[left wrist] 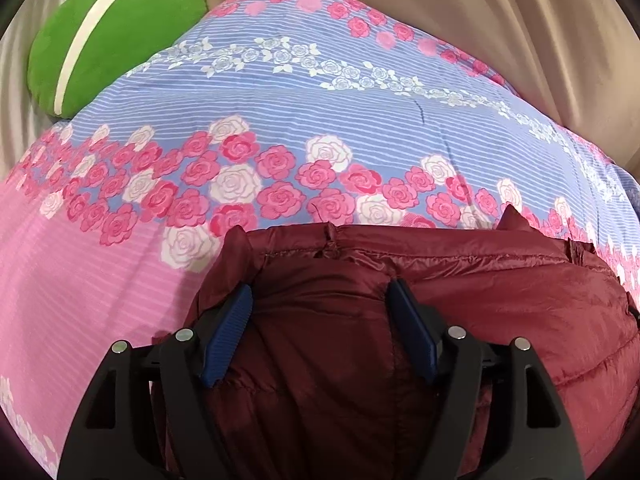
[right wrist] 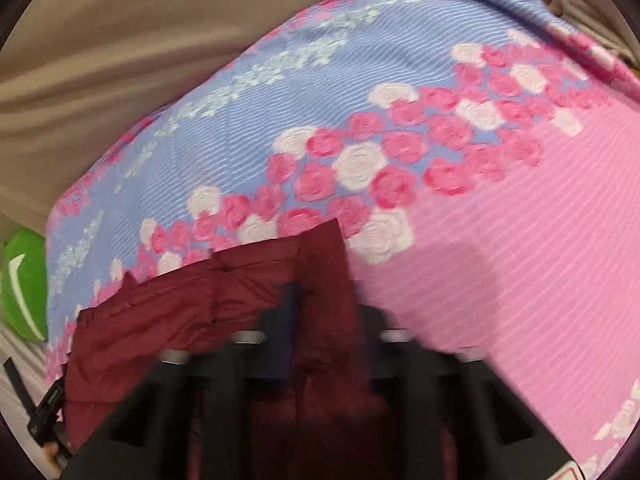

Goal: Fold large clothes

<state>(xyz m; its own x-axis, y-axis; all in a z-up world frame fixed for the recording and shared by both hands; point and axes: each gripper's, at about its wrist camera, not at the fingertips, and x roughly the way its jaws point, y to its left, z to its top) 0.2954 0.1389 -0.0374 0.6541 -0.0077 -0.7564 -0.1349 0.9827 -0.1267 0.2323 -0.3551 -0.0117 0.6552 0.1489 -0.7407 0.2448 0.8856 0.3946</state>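
The right wrist view is smeared with motion blur, so the right hand-held gripper (right wrist: 316,320) is mostly a dark smudge at the bottom and its fingers are hard to pick out. It looks clenched on a strip of the dark red puffer jacket (right wrist: 192,320) that runs up between the jaws, pretty much fully closed on the thin fabric. At the far left edge of that view there's a black bit of hardware I can't identify.

The left wrist view is sharp. The left hand-held gripper (left wrist: 320,312) is spread wide, blue pads (left wrist: 230,332) on either side of a bulge of the jacket (left wrist: 460,300); the pads rest against the fabric but don't look like they're squeezing it, so I'd call it released.

The jacket lies on a bed with a floral cover (left wrist: 280,100), pink and blue with roses. Its lower part is cut off by the frame. Its top seam runs left to right across the view. A green cushion (left wrist: 112,32) sits at the bed's far left corner, beige curtain (left wrist: 500,12) behind.
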